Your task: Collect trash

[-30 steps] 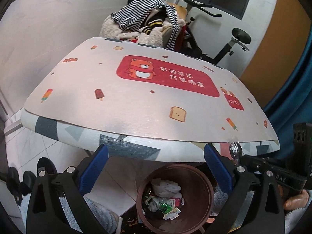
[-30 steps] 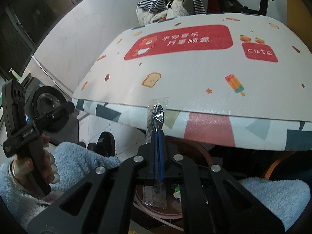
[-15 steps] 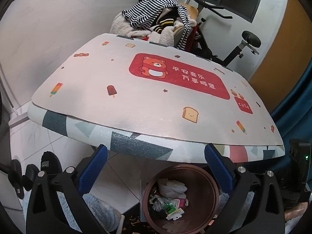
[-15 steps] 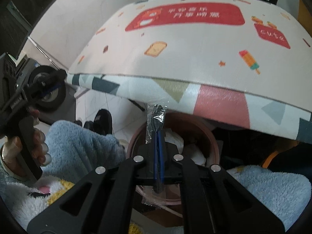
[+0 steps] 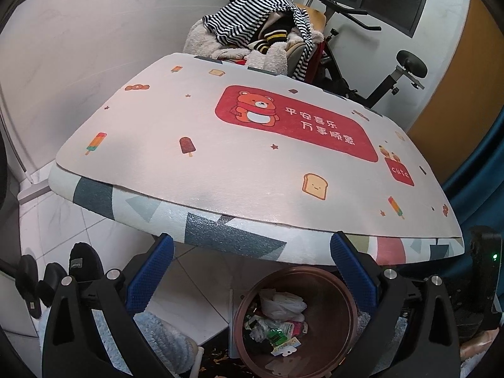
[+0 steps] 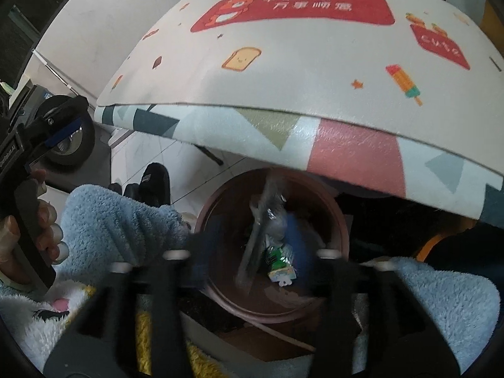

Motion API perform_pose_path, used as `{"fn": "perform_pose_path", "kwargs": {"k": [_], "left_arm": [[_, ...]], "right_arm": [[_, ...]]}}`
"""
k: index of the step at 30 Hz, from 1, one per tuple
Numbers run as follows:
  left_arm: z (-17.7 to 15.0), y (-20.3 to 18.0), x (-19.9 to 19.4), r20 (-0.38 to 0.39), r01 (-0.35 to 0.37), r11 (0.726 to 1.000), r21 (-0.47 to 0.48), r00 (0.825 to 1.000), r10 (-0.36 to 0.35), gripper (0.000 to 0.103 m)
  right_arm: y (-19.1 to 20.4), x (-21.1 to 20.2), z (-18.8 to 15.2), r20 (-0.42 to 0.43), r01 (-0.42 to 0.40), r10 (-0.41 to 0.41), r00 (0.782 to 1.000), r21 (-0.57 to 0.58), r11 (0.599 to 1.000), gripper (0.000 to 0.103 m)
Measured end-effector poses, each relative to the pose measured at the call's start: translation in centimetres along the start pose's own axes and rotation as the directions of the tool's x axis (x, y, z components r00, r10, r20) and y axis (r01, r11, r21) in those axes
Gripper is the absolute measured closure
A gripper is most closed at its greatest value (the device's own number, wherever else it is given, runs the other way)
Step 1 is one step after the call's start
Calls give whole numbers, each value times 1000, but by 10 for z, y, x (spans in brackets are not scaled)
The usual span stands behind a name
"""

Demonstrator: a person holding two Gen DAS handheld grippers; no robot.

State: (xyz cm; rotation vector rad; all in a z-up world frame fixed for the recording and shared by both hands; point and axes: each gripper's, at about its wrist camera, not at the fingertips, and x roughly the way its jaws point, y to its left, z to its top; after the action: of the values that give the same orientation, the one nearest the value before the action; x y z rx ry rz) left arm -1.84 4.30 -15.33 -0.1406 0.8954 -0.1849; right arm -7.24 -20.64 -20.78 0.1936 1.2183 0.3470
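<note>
Right wrist view — wrapped plastic spoon (image 6: 263,220) seen loose between the just-opened jaws of the right gripper (image 6: 252,253), long axis steep, directly over the brown bin (image 6: 341,230) — left gripper (image 5: 250,271) wide, empty

Clear-wrapped spoon (image 6: 263,220), blurred, tilted over brown bin (image 6: 341,230) of trash.

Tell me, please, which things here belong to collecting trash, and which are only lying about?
Belong: wrapped spoon, just released by the opening right gripper; brown bin.
Lying about: table mat; striped clothes; exercise bike; black slippers.
</note>
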Motion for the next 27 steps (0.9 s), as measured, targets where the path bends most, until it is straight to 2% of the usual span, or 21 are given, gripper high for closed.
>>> {"fn": "perform_pose_path", "kwargs": {"k": [3, 5, 9, 16, 21, 23, 24, 26, 27], "left_arm": [[3, -1, -1, 11, -6, 1000, 11, 1000, 6, 6], [4, -2, -2, 18, -9, 1000, 18, 1000, 8, 6], [9, -7, -5, 34, -14, 999, 38, 999, 13, 6], [27, -21, -19, 102, -27, 995, 101, 995, 17, 6], [50, -34, -41, 194, -34, 989, 141, 981, 6, 6], [61, -41, -54, 244, -61, 986, 154, 970, 22, 6], [66, -44, -59, 264, -73, 985, 159, 964, 29, 6], [77, -51, -74, 308, -83, 983, 162, 951, 29, 6], [81, -53, -80, 325, -81, 984, 161, 945, 25, 6]], "right_arm": [[-3, -5, 2, 33, 27, -27, 999, -1, 1000, 12], [-4, -8, 5, 44, 37, -38, 998, 2, 999, 7], [-11, -14, 16, 62, 43, -45, 997, 29, 999, 6], [-13, -40, 38, 157, 88, -89, 984, 12, 996, 6], [-8, -75, 56, 276, 136, -129, 952, -7, 991, 6], [-4, -100, 65, 350, 159, -143, 926, -18, 987, 6], [-3, -104, 66, 361, 161, -144, 921, -19, 987, 6], [1, -129, 75, 432, 174, -147, 890, -23, 984, 6], [1, -133, 78, 442, 176, -148, 885, -24, 984, 6]]}}
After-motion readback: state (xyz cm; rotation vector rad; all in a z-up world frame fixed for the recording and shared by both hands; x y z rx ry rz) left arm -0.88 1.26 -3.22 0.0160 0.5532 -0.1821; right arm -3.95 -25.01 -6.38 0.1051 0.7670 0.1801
